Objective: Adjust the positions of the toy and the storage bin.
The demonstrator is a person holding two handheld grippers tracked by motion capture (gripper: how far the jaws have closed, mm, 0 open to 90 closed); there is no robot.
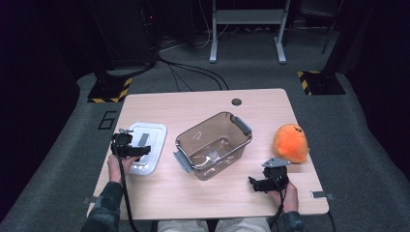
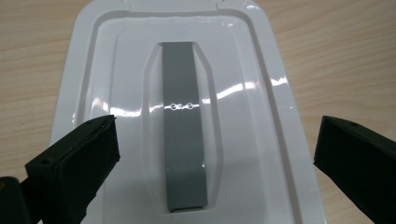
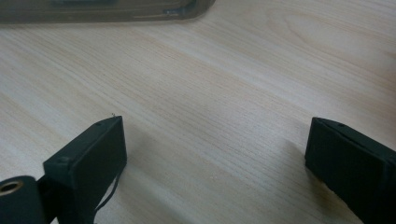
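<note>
Left claw [image 2: 212,154] hangs released above the white lid [image 2: 187,93], which lies flat near the worktop's [image 1: 203,104] left edge; right claw [image 3: 215,158] released, idle. Judged: lid set down, tub [image 1: 212,145] uncovered.

no readable text or labels

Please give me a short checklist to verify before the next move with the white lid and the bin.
1. Left gripper open, holding nothing: ok.
2. Lid lies flat on the table, beside the bin: ok.
3. Lid's grey handle sits between the left fingers: ok.
4. Bin has nothing in it: cannot tell, the walls are tinted.
5. Right gripper open over bare table: ok.
6. Orange toy apart from the bin: ok.
</note>
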